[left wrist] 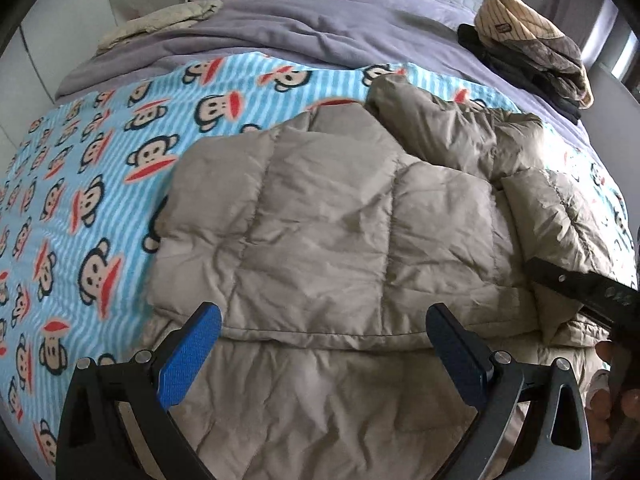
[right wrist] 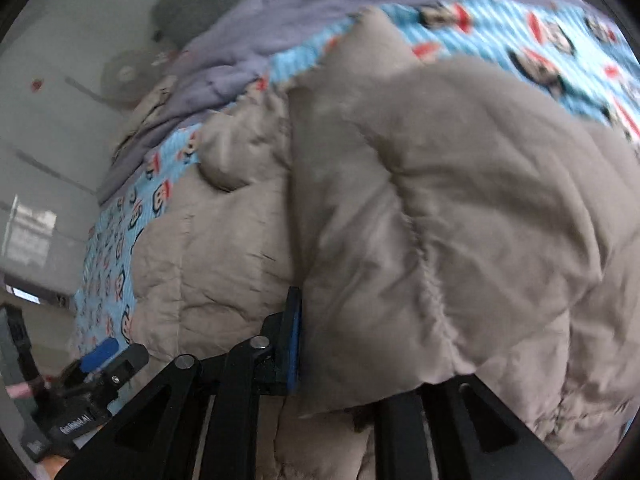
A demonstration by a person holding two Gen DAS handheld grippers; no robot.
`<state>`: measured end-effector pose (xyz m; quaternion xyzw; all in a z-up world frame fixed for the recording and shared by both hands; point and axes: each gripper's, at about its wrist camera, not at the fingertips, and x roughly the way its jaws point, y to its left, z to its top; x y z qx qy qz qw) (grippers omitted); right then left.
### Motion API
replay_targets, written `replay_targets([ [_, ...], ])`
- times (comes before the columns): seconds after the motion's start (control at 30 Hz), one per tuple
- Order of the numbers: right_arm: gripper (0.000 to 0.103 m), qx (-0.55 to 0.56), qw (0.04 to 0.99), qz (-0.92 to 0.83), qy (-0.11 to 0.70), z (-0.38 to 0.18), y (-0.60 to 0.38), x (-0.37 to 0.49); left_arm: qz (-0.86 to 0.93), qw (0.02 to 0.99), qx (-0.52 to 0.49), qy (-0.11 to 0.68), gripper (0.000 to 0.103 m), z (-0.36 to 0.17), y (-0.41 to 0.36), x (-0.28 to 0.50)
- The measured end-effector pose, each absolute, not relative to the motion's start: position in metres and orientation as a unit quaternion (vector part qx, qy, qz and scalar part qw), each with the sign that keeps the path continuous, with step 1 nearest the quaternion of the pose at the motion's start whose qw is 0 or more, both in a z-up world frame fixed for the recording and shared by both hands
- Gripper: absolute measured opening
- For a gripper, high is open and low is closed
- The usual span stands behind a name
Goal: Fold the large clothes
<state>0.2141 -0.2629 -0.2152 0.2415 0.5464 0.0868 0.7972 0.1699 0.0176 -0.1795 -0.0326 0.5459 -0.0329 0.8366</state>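
Note:
A large khaki puffer jacket [left wrist: 320,216] lies on a blue monkey-print blanket [left wrist: 80,184], its left side folded over the body. My left gripper [left wrist: 323,344] hovers open and empty over the jacket's near part, blue pads [left wrist: 188,356] spread wide. My right gripper [right wrist: 340,344] is shut on a thick fold of the jacket [right wrist: 440,208], lifting it; only its left blue pad [right wrist: 294,344] shows, the other is hidden under fabric. The right gripper's arm also shows at the right edge of the left wrist view [left wrist: 580,288].
A purple duvet [left wrist: 300,28] covers the far bed. A stack of folded clothes [left wrist: 532,48] sits at the far right, a beige garment [left wrist: 160,24] at the far left. A white wall [right wrist: 48,128] lies to the left. The left gripper shows in the right wrist view [right wrist: 96,364].

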Motion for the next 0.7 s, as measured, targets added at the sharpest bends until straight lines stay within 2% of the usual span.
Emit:
replay_targets([
  [0.03,0.036,0.258,0.793,0.088,0.545,-0.214,-0.267,0.211,-0.038,0.837,-0.035,0.545,0.103,-0.179,0.017,0.171],
  [0.07,0.055,0.277,0.79,0.089,0.539,-0.211,-0.275,0.207,-0.043,0.838,-0.038,0.542,0.103,-0.178,0.017,0.172],
  [0.1,0.063,0.295,0.793,0.085,0.526,-0.206,-0.284,0.199,-0.046,0.839,-0.042,0.541,0.103,-0.177,0.017,0.172],
  [0.23,0.063,0.368,0.801,0.026,0.472,-0.193,-0.327,0.175,-0.073,0.836,-0.069,0.539,0.103,-0.18,0.021,0.18],
  [0.27,0.061,0.389,0.796,0.01,0.464,-0.193,-0.337,0.171,-0.082,0.835,-0.083,0.537,0.102,-0.181,0.023,0.182],
  [0.3,0.039,0.405,0.792,-0.006,0.457,-0.194,-0.347,0.171,-0.089,0.834,-0.094,0.537,0.101,-0.181,0.026,0.183],
  [0.33,0.024,0.41,0.791,-0.014,0.453,-0.194,-0.352,0.173,-0.099,0.831,-0.113,0.537,0.093,-0.182,0.03,0.184],
  [0.37,0.012,0.408,0.795,-0.012,0.448,-0.189,-0.354,0.177,-0.106,0.826,-0.127,0.539,0.093,-0.183,0.033,0.185],
  [0.5,0.012,0.332,0.834,0.045,0.437,-0.158,-0.317,0.195,-0.131,0.813,-0.197,0.532,0.093,-0.185,0.056,0.188],
  [0.63,0.012,0.237,0.846,0.128,0.46,-0.146,-0.25,0.207,-0.168,0.796,-0.255,0.523,0.093,-0.181,0.073,0.193],
  [0.7,0.017,0.201,0.839,0.149,0.483,-0.15,-0.221,0.209,-0.19,0.786,-0.273,0.521,0.093,-0.181,0.076,0.196],
])
